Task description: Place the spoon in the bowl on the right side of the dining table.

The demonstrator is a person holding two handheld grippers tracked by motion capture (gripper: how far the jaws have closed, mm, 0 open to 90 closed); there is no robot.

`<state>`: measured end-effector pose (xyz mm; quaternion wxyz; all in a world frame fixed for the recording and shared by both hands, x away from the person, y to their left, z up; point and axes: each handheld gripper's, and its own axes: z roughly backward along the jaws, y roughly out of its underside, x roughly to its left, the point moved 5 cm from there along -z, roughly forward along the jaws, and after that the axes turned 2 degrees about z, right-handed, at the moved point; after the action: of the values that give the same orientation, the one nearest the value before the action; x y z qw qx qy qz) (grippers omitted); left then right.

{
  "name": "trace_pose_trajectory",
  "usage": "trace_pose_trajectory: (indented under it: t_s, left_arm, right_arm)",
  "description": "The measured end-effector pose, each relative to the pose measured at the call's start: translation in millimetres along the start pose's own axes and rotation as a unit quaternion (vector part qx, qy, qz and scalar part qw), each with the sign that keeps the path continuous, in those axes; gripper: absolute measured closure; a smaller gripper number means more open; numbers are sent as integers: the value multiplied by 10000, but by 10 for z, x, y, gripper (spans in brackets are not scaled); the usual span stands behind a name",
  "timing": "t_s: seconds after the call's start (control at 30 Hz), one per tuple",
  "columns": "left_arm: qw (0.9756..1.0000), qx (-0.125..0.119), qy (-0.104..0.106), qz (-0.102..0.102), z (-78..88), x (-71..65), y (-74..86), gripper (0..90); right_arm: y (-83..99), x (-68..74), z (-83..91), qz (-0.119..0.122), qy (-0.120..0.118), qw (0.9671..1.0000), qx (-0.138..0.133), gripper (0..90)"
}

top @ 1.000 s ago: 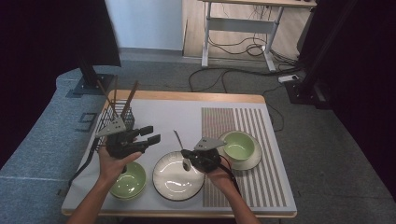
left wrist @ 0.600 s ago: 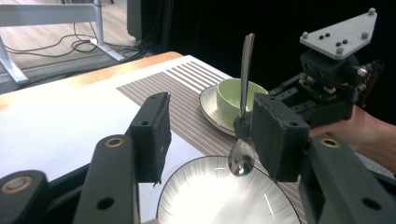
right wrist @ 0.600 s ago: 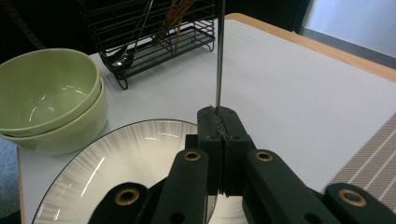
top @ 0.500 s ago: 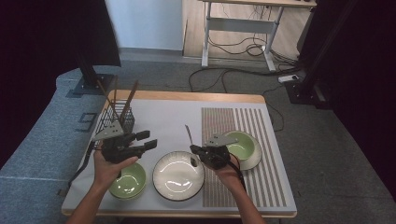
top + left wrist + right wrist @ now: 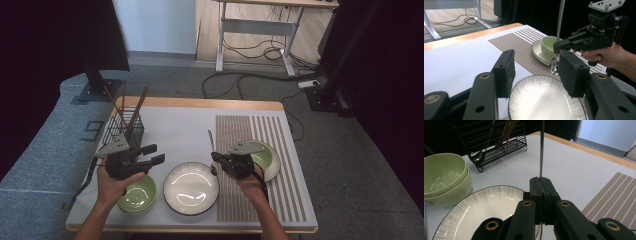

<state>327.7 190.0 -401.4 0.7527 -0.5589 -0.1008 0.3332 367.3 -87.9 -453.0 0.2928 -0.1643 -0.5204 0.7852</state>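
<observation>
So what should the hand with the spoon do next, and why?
Probably carry the spoon a little farther toward the green bowl on its saucer on the striped mat. The right gripper is shut on the spoon, holding it upright, bowl end down, near the white plate, and nothing is in the green bowl. The left gripper waits open, holding nothing.

On the surface (image 5: 175, 130) there are two grippers, left (image 5: 150, 154) and right (image 5: 216, 157). One spoon (image 5: 559, 27). One large white plate (image 5: 191, 189). Two stacked green bowls (image 5: 444, 180), one more green bowl (image 5: 550, 46) on one small plate (image 5: 537, 51). One wire rack (image 5: 125, 129). One striped mat (image 5: 280, 200).
</observation>
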Motion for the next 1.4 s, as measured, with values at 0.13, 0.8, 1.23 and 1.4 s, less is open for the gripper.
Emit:
trace_pose_trajectory:
  t_s: [0.13, 0.8, 1.23, 1.4]
  left_arm:
    - [10000, 22, 43, 24, 7, -20, 51, 475]
    - [10000, 37, -38, 76, 9, 34, 228, 472]
    - [9999, 13, -57, 137, 29, 80, 288, 468]
    - [9998, 13, -55, 169, 46, 94, 302, 468]
  right_arm:
    - [-1, -32, 25, -28, 55, 10000, -25, 894]
    - [35, -274, 186, -309, 385, 9987, -148, 894]
    - [54, -424, 293, -482, 610, 9967, -243, 894]
    - [58, -508, 369, -558, 730, 9953, -316, 894]
